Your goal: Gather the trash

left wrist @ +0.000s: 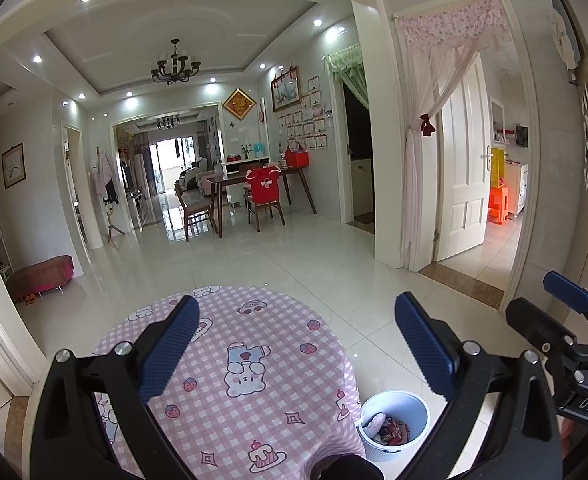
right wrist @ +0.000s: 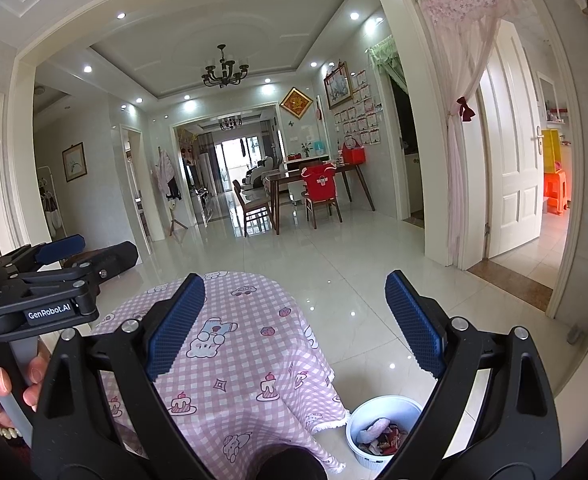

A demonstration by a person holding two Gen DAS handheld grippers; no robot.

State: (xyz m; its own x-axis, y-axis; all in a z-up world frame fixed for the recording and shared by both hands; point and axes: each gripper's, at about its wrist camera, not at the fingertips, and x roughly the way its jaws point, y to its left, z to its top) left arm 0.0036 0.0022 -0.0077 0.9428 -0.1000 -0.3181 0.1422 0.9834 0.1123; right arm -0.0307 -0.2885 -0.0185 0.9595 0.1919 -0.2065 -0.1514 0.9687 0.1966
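Note:
A white waste bin (left wrist: 394, 424) stands on the floor to the right of a small table with a pink checked cloth (left wrist: 245, 360). It holds crumpled wrappers and a tissue (left wrist: 386, 428). The bin also shows in the right wrist view (right wrist: 382, 428), with the cloth (right wrist: 233, 352) to its left. My left gripper (left wrist: 298, 344) is open and empty above the table. My right gripper (right wrist: 294, 324) is open and empty, above the table's right side. Each gripper shows in the other's view: the right one (left wrist: 566, 312) and the left one (right wrist: 53, 272).
Glossy white tile floor (left wrist: 294, 256) stretches ahead to a dining table with chairs (left wrist: 253, 188). A doorway with a pink curtain (left wrist: 434, 128) and a white door is at the right. A dark red bench (left wrist: 39, 276) stands at the left wall.

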